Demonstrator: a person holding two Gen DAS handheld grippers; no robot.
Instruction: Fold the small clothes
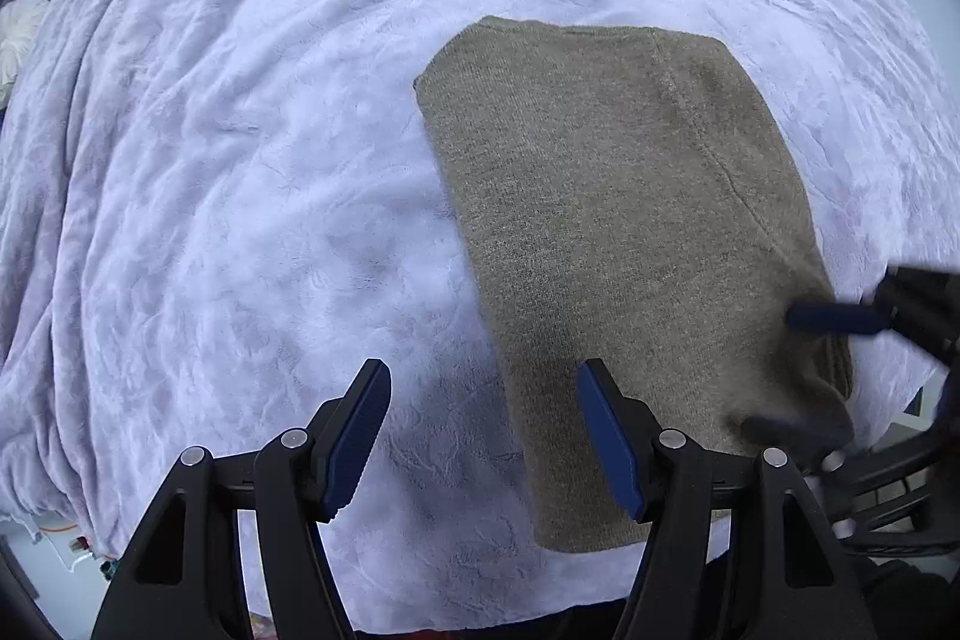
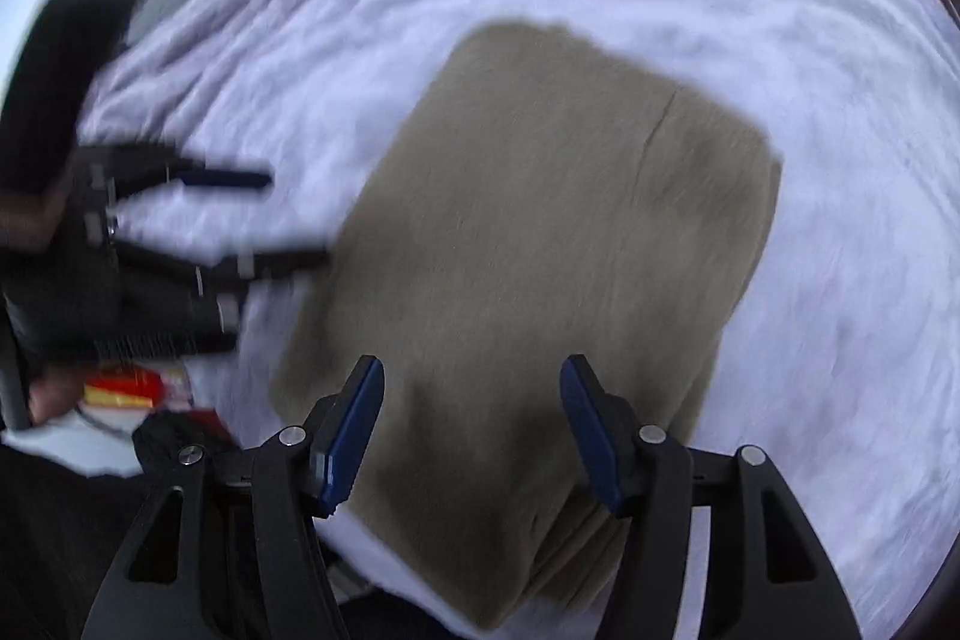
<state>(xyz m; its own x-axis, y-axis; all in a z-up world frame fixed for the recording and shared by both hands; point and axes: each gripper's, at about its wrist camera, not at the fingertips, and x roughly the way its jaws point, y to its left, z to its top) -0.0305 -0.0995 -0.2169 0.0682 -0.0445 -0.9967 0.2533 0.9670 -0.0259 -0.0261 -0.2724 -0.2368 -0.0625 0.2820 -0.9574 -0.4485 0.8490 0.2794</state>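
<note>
Folded garment (image 1: pixel 612 244) lengthwise away from camera

left gripper (image 1: pixel 483 436) and right gripper (image 2: pixel 471 430) — both pointing down, jaws apart, empty

Right wrist view blurred; garment (image 2: pixel 528 250) near edge hidden.

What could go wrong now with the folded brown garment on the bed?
The near end of the garment hangs at the edge of the blanket, so it may slide off. The right gripper is open just above it and could snag and undo the fold.
</note>
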